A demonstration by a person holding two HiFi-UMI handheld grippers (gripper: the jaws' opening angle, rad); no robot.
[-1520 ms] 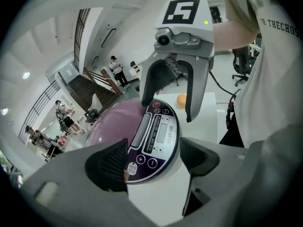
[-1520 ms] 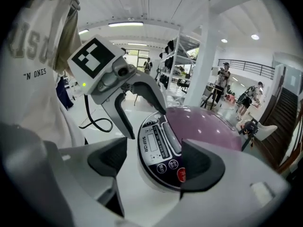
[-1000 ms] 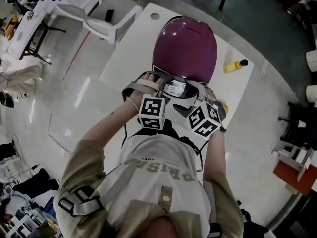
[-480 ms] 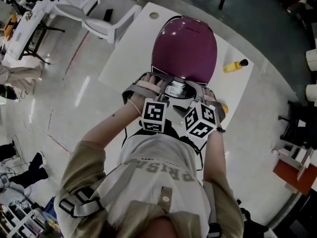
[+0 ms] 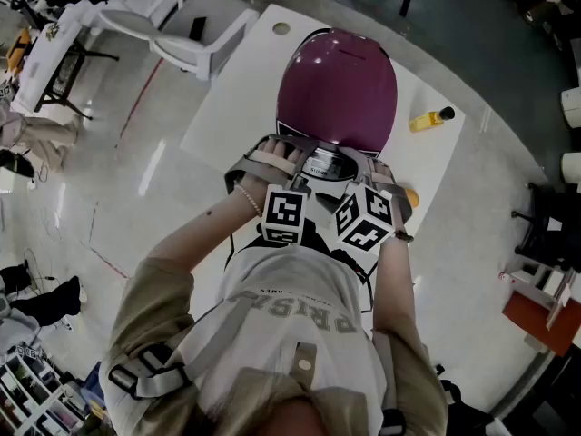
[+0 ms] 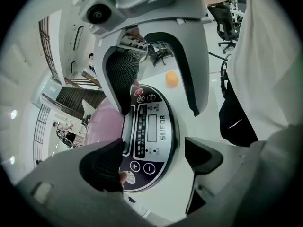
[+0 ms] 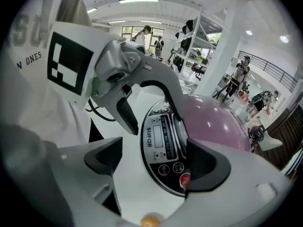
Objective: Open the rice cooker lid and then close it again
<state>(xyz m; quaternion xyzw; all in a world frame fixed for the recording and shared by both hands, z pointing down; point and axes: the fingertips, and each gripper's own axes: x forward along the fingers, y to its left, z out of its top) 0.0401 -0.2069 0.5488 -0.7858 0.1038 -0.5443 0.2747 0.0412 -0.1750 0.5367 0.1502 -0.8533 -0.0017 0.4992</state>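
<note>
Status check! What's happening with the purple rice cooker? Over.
Left gripper open, jaws just widened; right gripper open. Both at control panel. Lid shut. Nothing blocking.

Rice cooker lid (image 5: 338, 84) glossy purple plastic; control panel (image 6: 150, 136) glossy dark; tabletop (image 5: 241, 89) smooth white; fingers (image 7: 105, 157) matt grey plastic.

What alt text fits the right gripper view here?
Open fingers of the right gripper frame the dark oval control panel of a white rice cooker with a glossy purple domed lid, gripping nothing. The left gripper, with its black-and-white marker cube, reaches in from upper left, fingers also apart. A small orange object sits at the bottom edge.
</note>
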